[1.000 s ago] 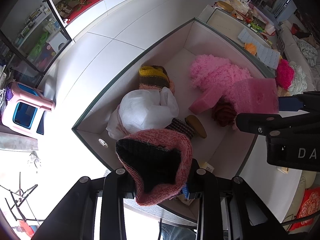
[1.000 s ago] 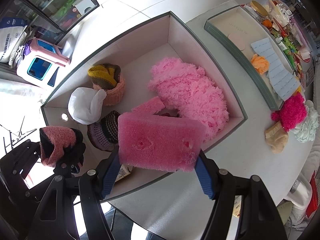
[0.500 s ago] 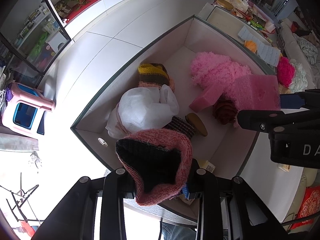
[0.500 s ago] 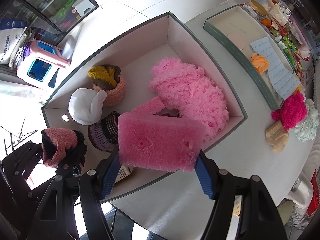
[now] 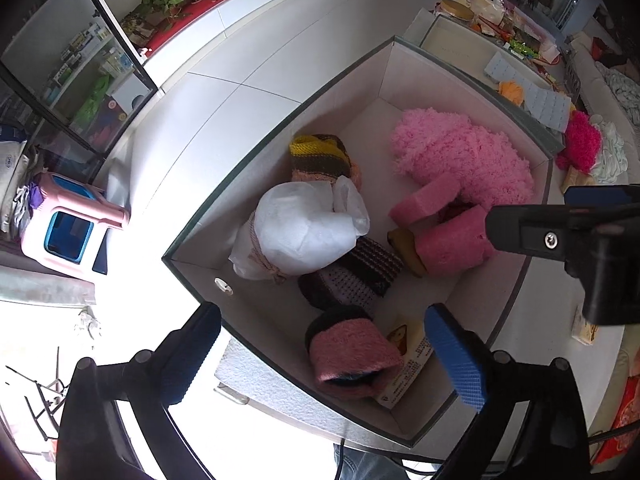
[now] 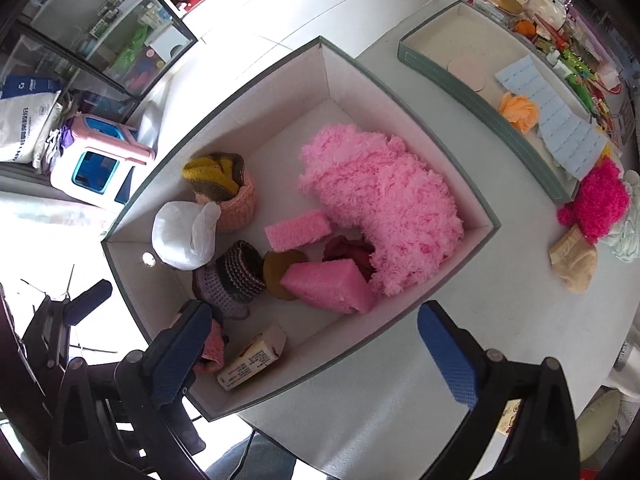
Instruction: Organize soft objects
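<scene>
While both grippers hang over the open box [image 6: 476, 216], their jaws have just been opening and now stand wide with nothing between the pads. Left gripper [image 5: 324, 356]: blue pads apart, pointing steeply down at the near corner of the box. The pink knit hat [image 5: 352, 356] lies below it on the box floor, dark lining showing at one end, touching a small printed carton [image 5: 408, 364]. Right gripper [image 6: 316, 348]: pads spread wide above the near rim of the box. The pink sponge block [image 6: 332, 284] lies on the box floor beyond it, tilted, resting against a brown disc [image 6: 282, 270] and the fluffy pink item [image 6: 380, 208]. A second, flatter pink sponge [image 6: 298, 230] lies just behind. Also in the box: a white wrapped bundle [image 5: 300, 232], a striped knit piece [image 5: 360, 272], a yellow-and-brown knit roll [image 5: 320, 156]. On the tabletop [image 6: 460, 340] beside the box: a magenta pom [image 6: 600, 204], well apart from both grippers.
</scene>
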`<state>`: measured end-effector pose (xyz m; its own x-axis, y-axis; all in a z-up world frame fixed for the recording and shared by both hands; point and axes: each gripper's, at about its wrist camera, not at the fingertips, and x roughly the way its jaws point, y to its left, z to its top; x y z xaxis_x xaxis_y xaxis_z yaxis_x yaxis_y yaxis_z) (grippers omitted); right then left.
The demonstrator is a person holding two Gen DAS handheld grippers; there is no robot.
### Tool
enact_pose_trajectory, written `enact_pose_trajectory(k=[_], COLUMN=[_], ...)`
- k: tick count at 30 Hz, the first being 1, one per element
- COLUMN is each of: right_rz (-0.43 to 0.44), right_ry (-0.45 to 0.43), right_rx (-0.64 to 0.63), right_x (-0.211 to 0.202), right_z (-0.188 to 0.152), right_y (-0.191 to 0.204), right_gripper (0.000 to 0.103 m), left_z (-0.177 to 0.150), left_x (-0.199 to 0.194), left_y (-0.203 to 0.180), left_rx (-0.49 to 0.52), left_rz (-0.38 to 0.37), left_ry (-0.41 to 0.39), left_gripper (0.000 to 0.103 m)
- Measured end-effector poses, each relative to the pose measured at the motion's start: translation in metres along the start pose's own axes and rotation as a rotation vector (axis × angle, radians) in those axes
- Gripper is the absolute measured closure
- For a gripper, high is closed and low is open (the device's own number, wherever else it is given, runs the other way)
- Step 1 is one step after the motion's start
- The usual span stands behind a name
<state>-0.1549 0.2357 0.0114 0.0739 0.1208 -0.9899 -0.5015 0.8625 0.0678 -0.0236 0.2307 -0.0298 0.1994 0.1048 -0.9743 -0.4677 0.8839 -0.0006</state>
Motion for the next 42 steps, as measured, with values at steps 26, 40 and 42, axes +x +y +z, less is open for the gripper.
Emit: enact_pose_trajectory(k=[26,40,42], right_rz=[0.023,0.025,0.024], right_ry=[-0.104,-0.089,-0.088], right_rx=[-0.018,-0.025,-0.025], right_x=[-0.056,-0.055,-0.055], right_z=[-0.028,-0.033,-0.033], right_y=[0.006,0.01,0.01], right_gripper=[0.0,0.0,0.0], left_z=[-0.009,-0.014,-0.014], left_x=[-0.044,-0.047,-0.046], left_y=[0.023,0.021,0.02], left_rx=[-0.148,-0.134,-0.129], left_rz=[0.075,0.085,0.089], left_ry=[-0.001,0.001,0.003], left_gripper=[0.001,0.001,0.001])
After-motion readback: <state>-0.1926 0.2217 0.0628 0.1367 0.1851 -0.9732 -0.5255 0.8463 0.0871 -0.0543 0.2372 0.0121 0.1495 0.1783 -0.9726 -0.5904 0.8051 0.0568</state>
